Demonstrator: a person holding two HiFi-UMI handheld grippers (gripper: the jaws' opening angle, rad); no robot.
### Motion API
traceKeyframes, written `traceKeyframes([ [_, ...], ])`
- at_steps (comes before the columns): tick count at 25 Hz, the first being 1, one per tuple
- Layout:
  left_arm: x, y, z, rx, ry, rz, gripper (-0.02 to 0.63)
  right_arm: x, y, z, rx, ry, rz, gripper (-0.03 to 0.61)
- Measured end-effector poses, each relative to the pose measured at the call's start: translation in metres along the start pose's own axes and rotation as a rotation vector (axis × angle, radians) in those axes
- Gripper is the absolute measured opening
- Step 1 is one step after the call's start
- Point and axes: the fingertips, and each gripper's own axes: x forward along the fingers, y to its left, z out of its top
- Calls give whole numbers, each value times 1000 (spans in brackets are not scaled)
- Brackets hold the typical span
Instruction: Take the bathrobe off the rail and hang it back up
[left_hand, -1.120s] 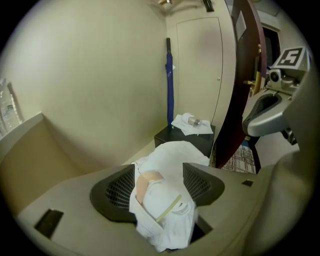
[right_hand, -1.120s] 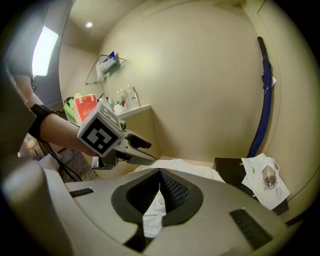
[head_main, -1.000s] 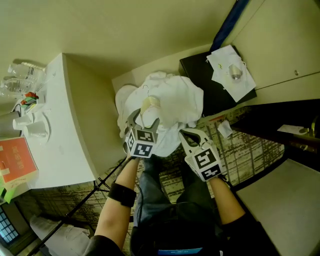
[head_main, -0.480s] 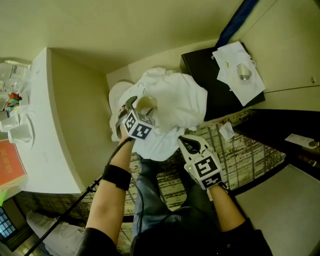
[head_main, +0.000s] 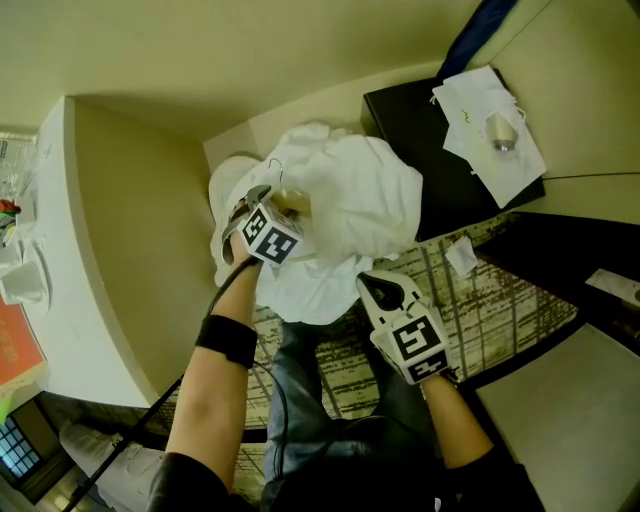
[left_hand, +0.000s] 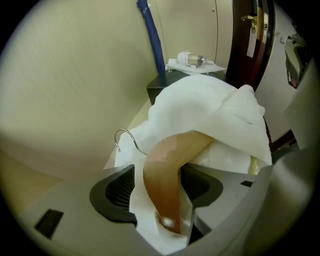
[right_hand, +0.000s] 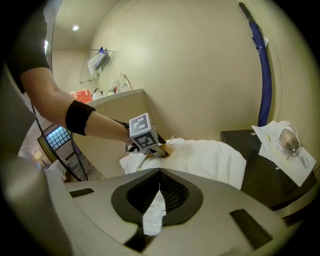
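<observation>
The white bathrobe (head_main: 355, 205) lies bunched in a heap low against the wall, on its wooden hanger (head_main: 292, 203). In the left gripper view the hanger's arm (left_hand: 165, 165) runs between the jaws, with the metal hook (left_hand: 122, 135) behind and robe cloth (left_hand: 210, 110) over it. My left gripper (head_main: 266, 200) points steeply down. Its jaws have just been closing around the hanger with a fold of cloth, and stand open. My right gripper (head_main: 378, 282) is shut on a strip of the robe's white cloth (right_hand: 155, 210), at the heap's near edge.
A black cabinet (head_main: 425, 150) stands right of the heap, with a white bag and a bottle (head_main: 497, 127) on top. A blue umbrella (right_hand: 264, 75) leans in the corner. A white counter (head_main: 90, 230) is at the left, patterned carpet (head_main: 500, 300) below.
My left gripper has dropped onto the hanger, and its forearm has stretched out toward the heap. The right gripper has sunk a little with the cloth. The robe heap has stayed put.
</observation>
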Motion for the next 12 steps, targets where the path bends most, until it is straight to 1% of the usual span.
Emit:
traceKeyframes([
  [4, 11, 2, 0, -23, -4, -7, 261, 4, -4, -7, 9, 5, -3, 20],
  [7, 14, 3, -1, -54, -19, -26, 261, 6, -6, -12, 13, 13, -2, 20],
  [9, 15, 4, -2, -71, -26, -58, 290, 8, -5, -15, 13, 19, 4, 20],
  [12, 15, 2, 0, -76, -34, -139, 290, 10, -5, -21, 14, 31, 10, 19],
])
